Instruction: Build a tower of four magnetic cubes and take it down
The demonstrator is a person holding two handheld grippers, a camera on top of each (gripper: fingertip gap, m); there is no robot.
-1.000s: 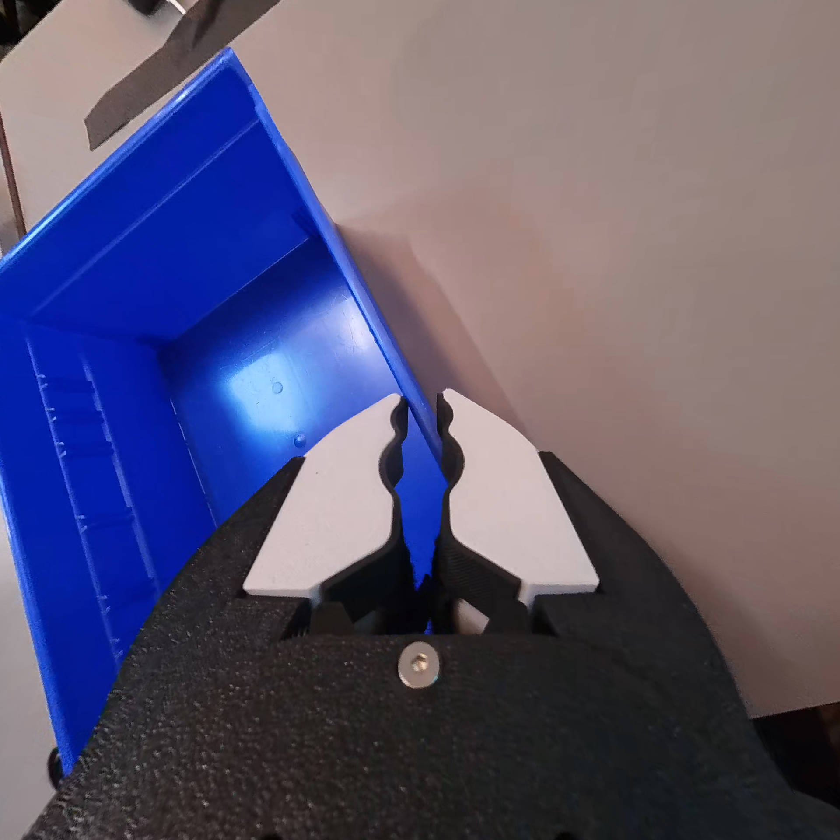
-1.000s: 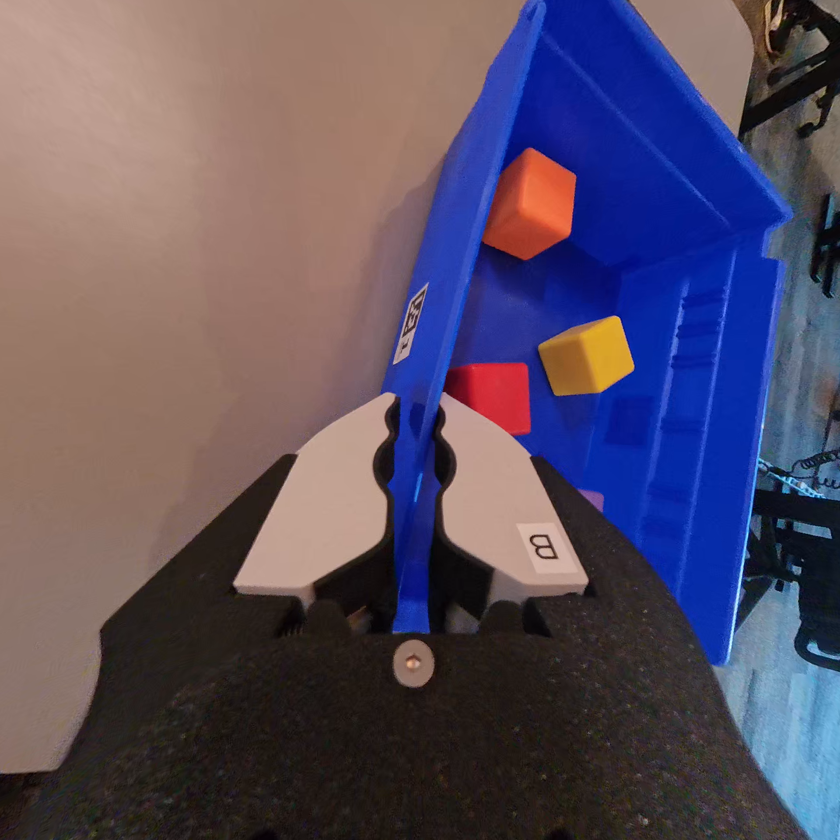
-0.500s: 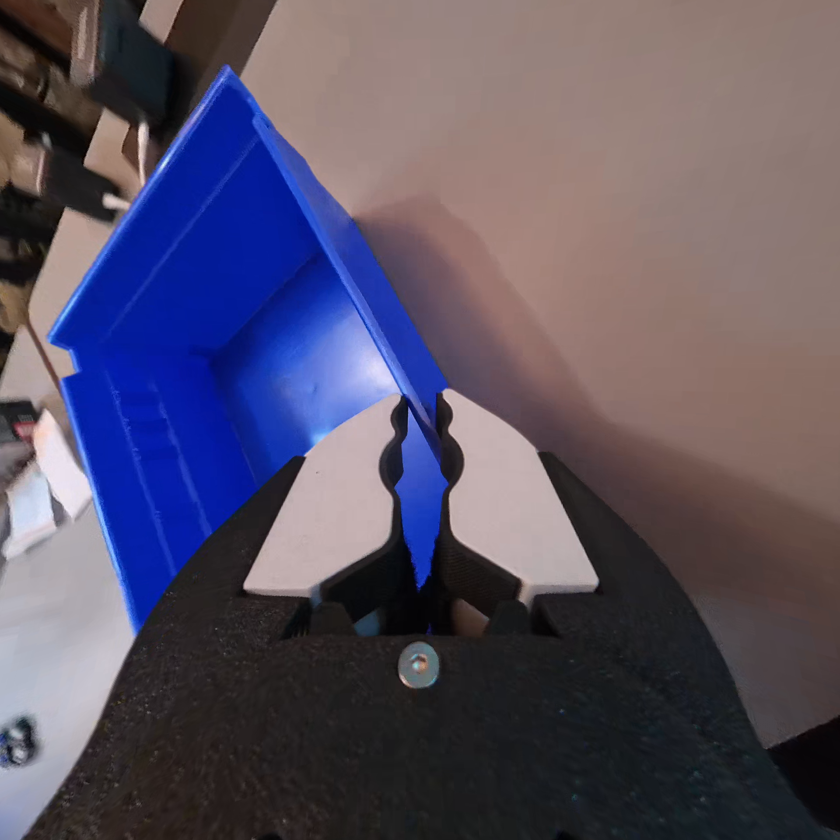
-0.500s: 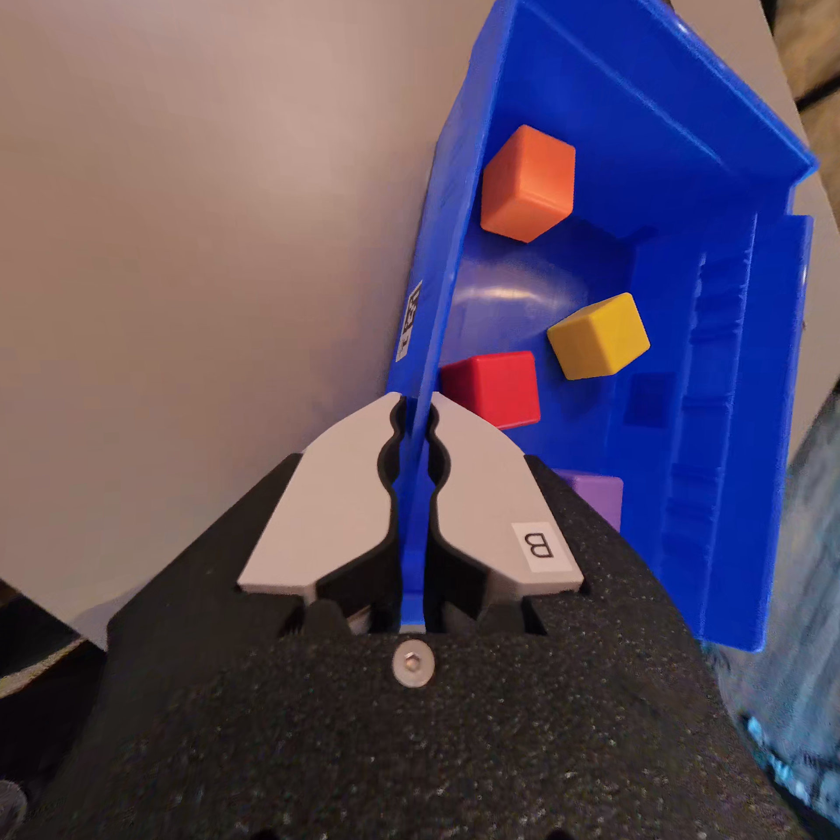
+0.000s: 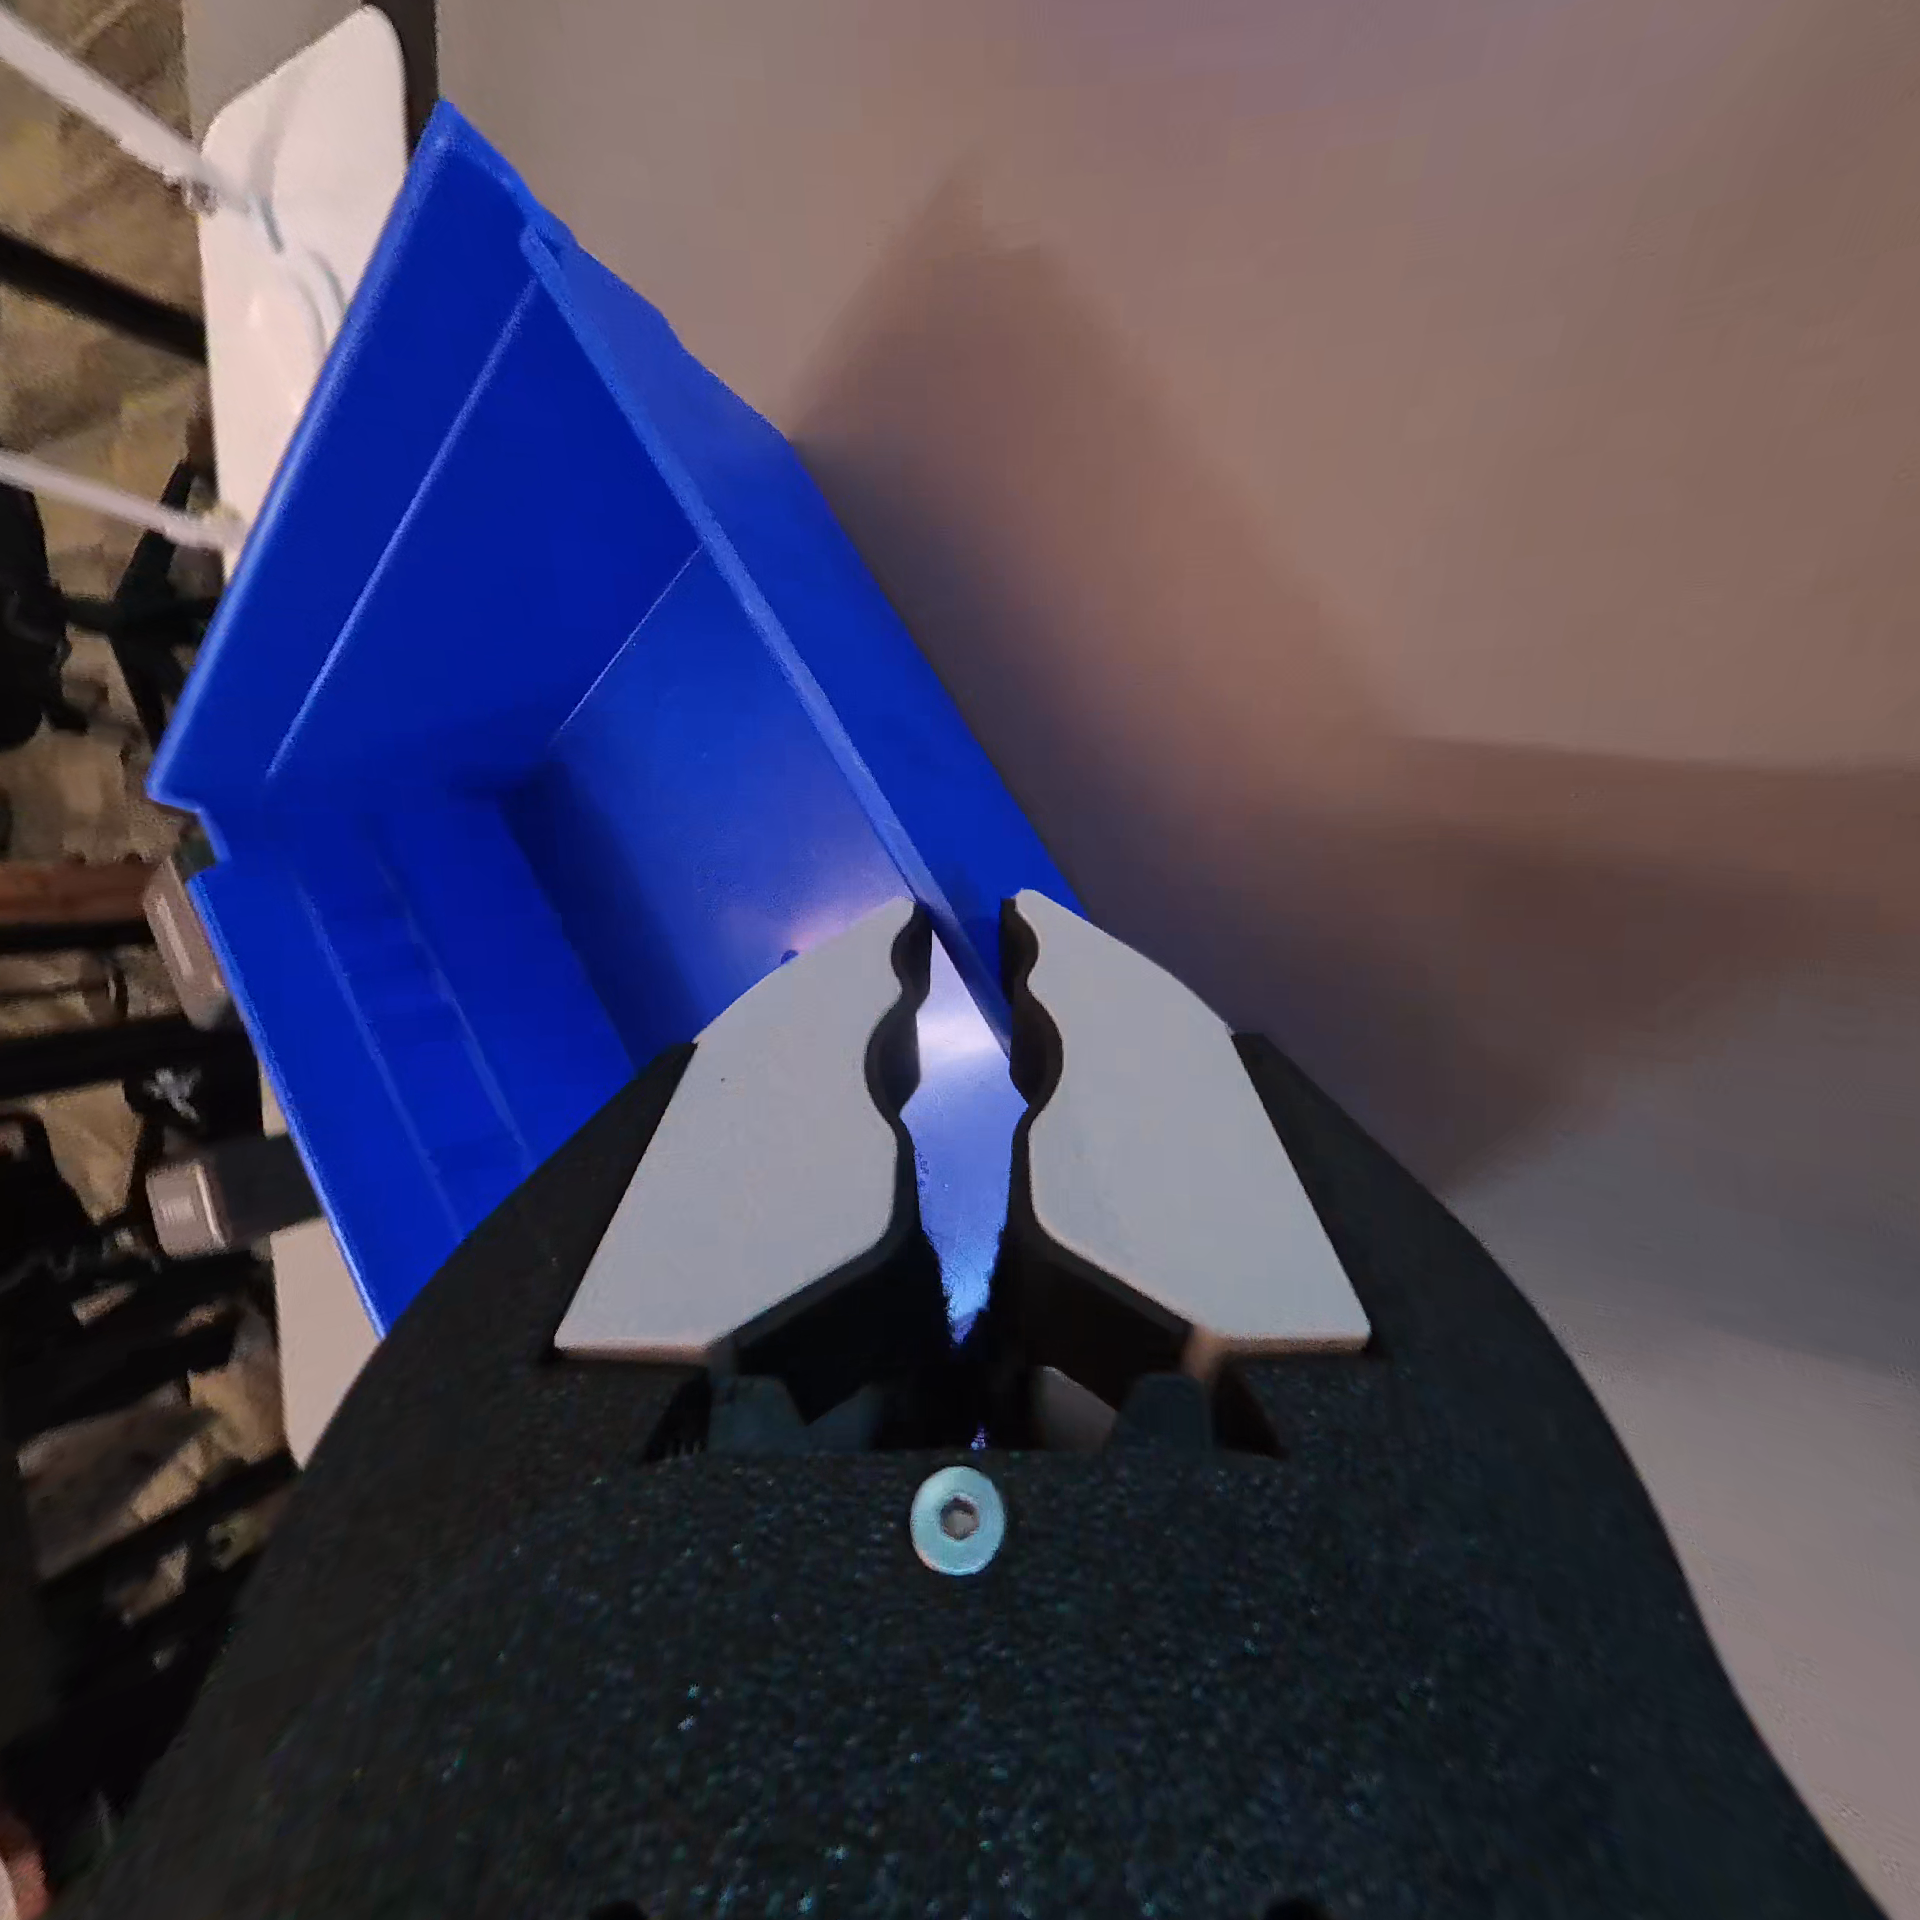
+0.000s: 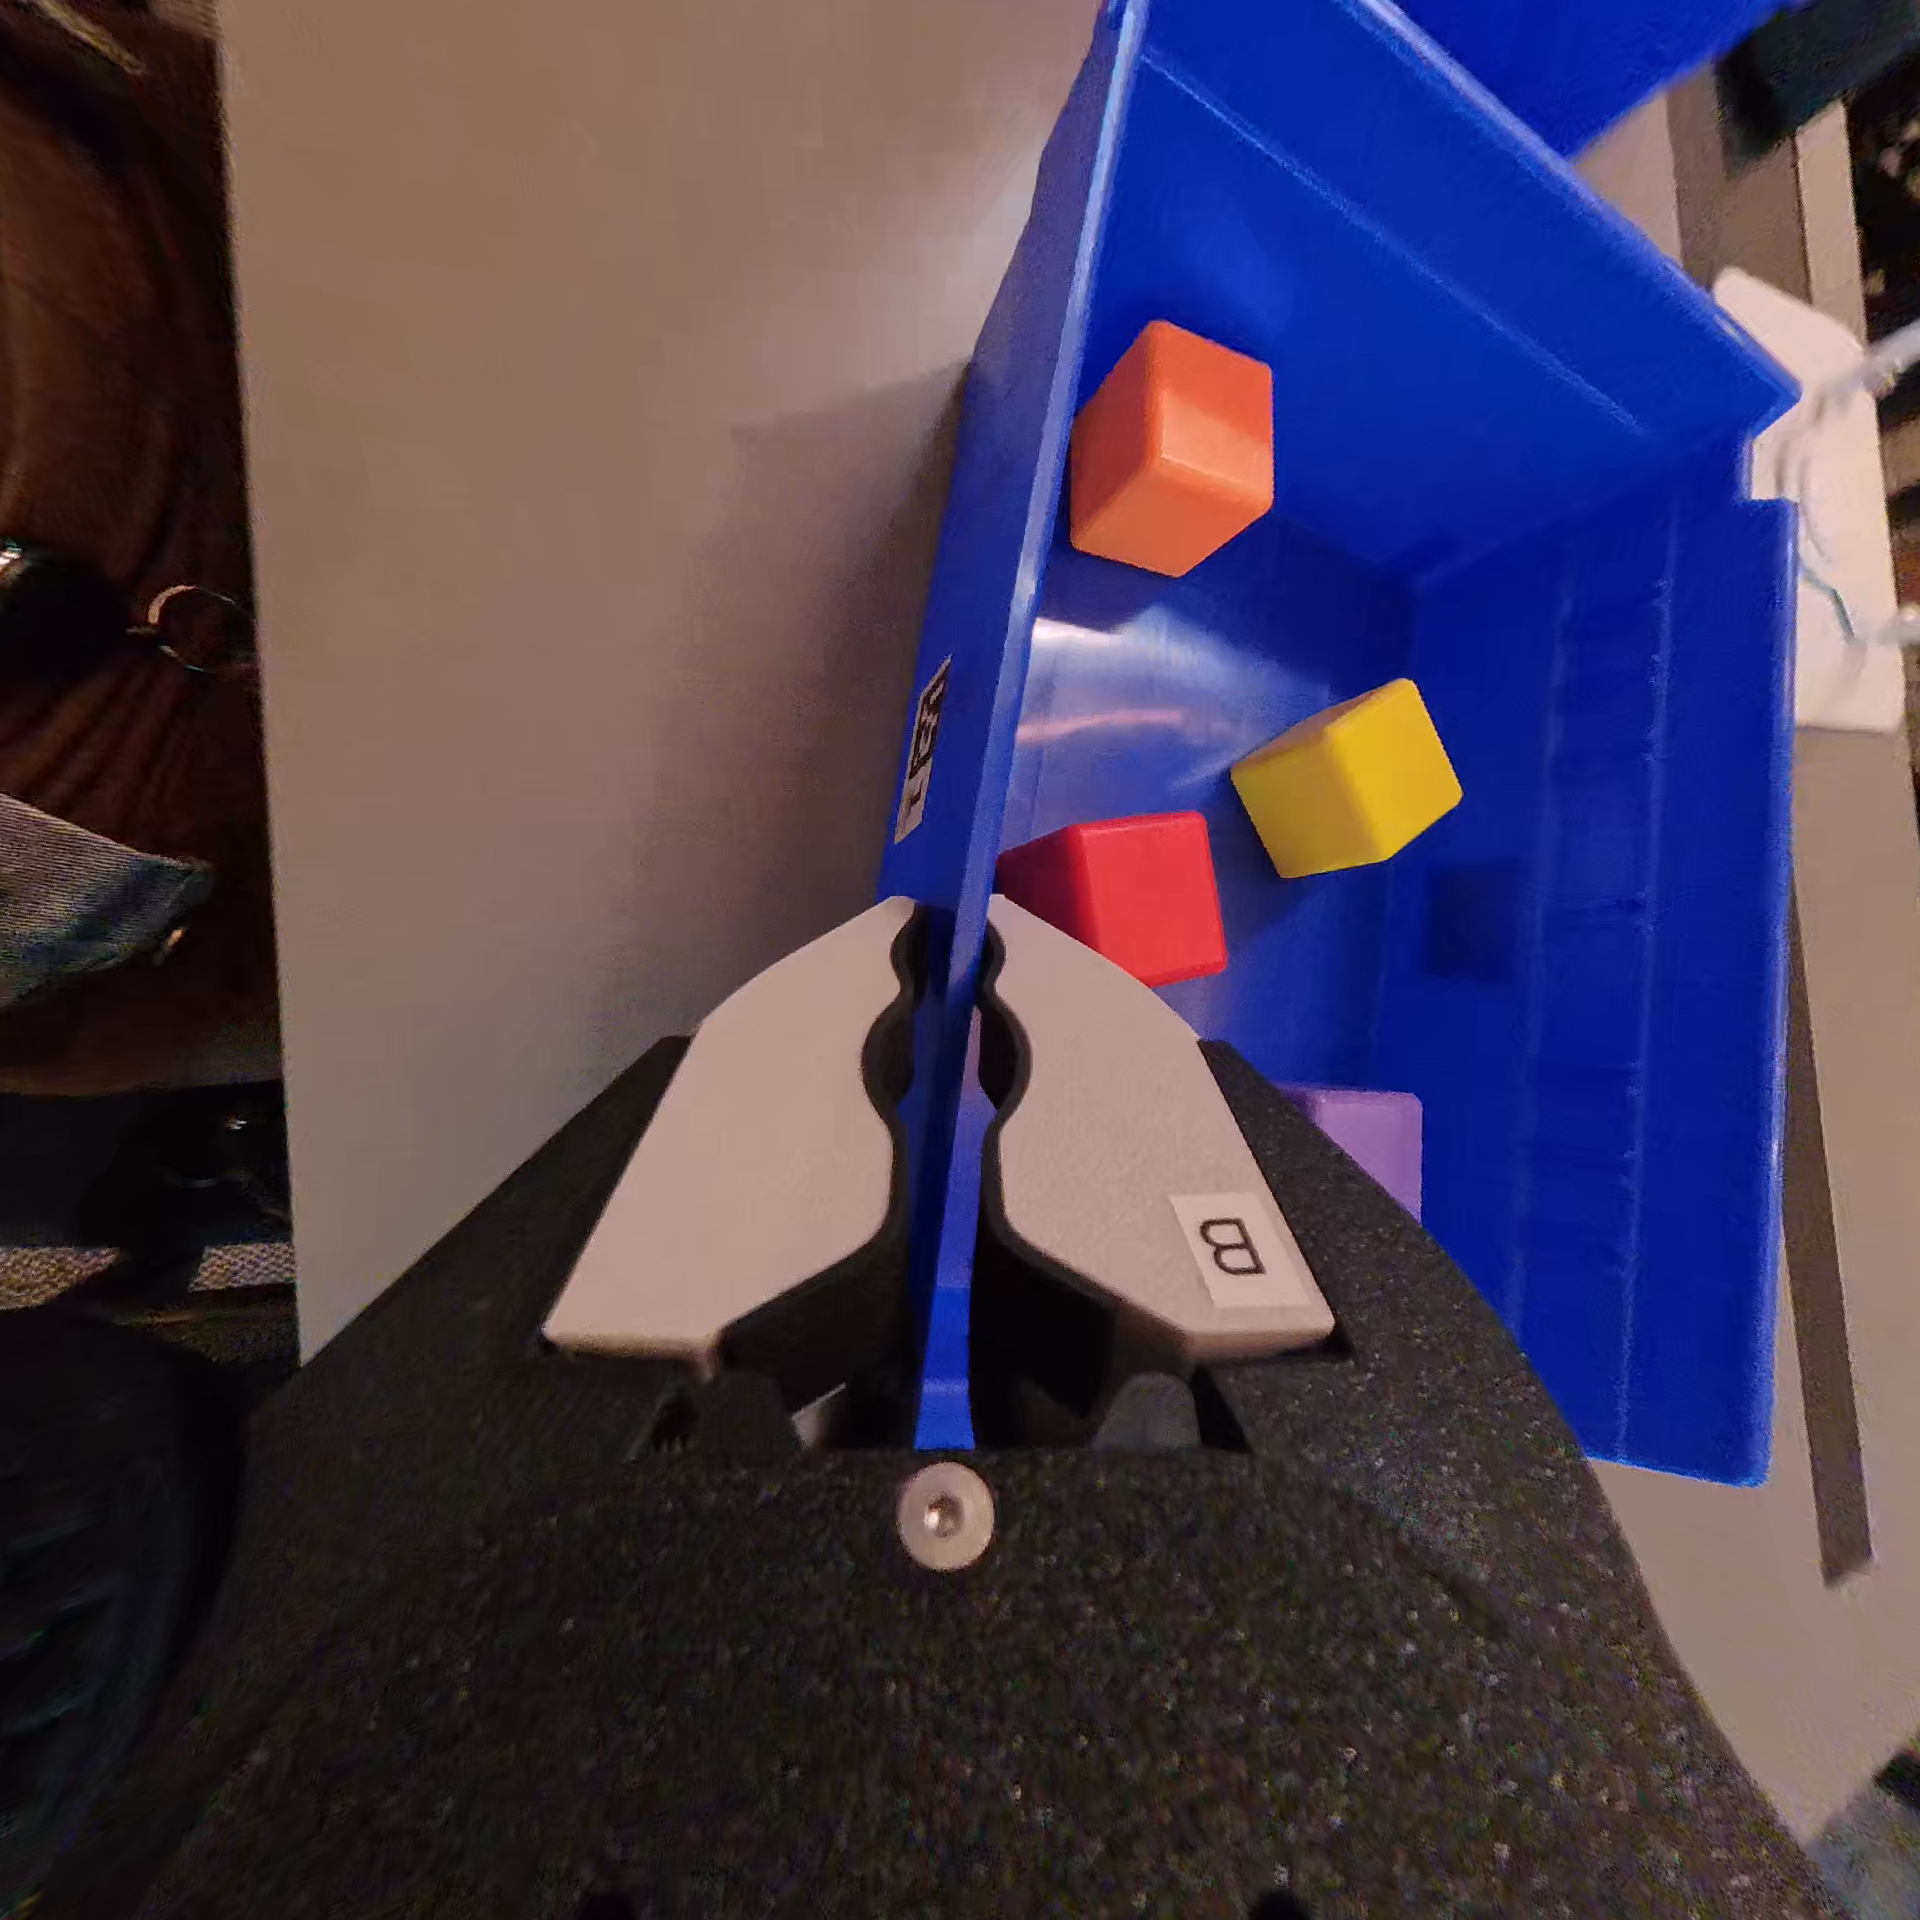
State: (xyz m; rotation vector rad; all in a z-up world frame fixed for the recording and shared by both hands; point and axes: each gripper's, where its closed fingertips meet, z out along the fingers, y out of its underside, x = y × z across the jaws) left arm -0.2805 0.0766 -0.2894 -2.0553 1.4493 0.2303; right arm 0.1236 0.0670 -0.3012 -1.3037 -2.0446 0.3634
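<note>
In the left wrist view my left gripper (image 5: 958, 914) is shut on the side wall of a blue bin (image 5: 468, 727). No cube shows in the part of it I see. In the right wrist view my right gripper (image 6: 948, 914) is shut on the side wall of a second blue bin (image 6: 1558, 727). That bin holds an orange cube (image 6: 1174, 447), a yellow cube (image 6: 1345, 779), a red cube (image 6: 1122, 899) close to my fingertips, and a purple cube (image 6: 1361, 1143) partly hidden behind my right finger.
Both bins are over a white table (image 6: 571, 520), which also shows in the left wrist view (image 5: 1351, 416). A corner of another blue bin (image 6: 1621, 62) shows at the top right. The table's edge and dark room clutter (image 6: 104, 416) lie to the left. Tip to tip, the grippers are about 40 centimeters apart.
Both grippers kept their hold on the bin walls while both views swung, so the table edges and the room came into sight. The cubes kept nearly the same places in the bin.
</note>
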